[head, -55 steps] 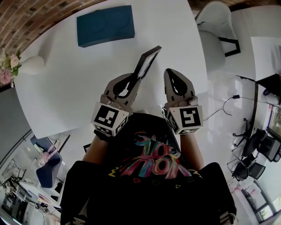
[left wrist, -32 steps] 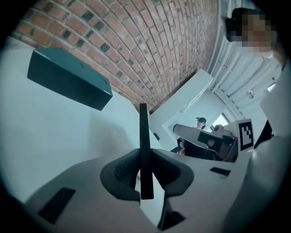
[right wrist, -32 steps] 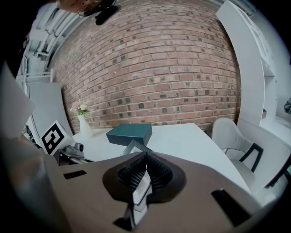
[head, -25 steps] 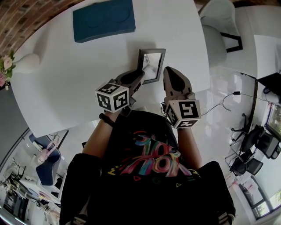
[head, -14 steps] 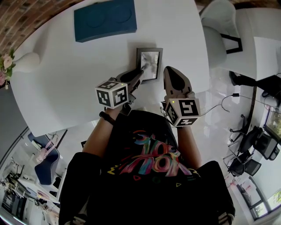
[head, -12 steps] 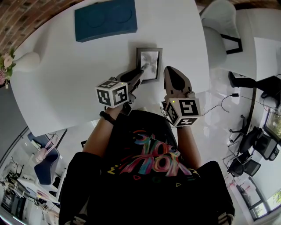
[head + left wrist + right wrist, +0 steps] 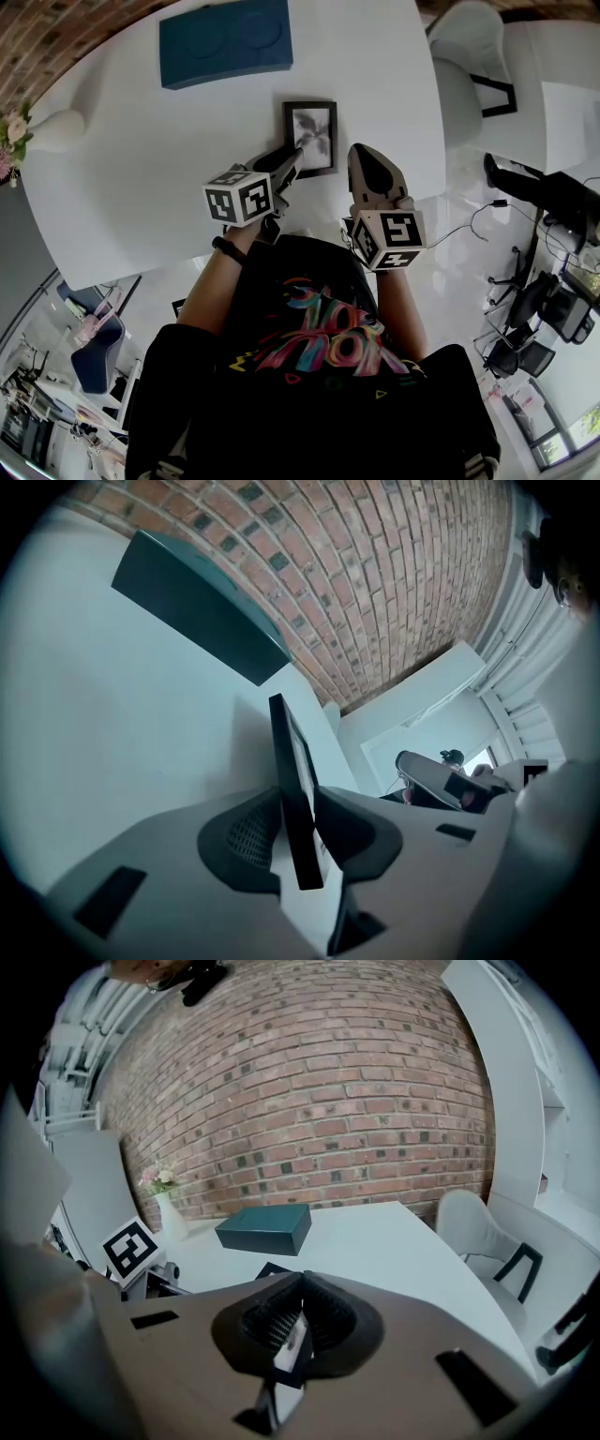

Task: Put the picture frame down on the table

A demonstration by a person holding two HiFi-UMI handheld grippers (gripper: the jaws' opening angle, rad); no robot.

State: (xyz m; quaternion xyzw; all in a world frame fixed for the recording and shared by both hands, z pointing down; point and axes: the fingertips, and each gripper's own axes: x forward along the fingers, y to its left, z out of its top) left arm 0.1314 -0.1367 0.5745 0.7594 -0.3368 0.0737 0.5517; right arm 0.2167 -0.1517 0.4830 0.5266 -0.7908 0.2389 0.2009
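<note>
At the white table's (image 7: 141, 178) near edge, the black rectangular picture frame (image 7: 311, 138) lies flat. My left gripper (image 7: 292, 161) sits at its 7 o'clock corner, jaws just opening, loose around the rim. My right gripper (image 7: 364, 155), closed and empty, hovers at 4 o'clock. Bare tabletop lies toward 9.

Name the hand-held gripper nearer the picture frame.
Left. The left hand-held gripper, jaws just opening, straddles the picture frame; the right hand-held gripper sits apart beside it.
</note>
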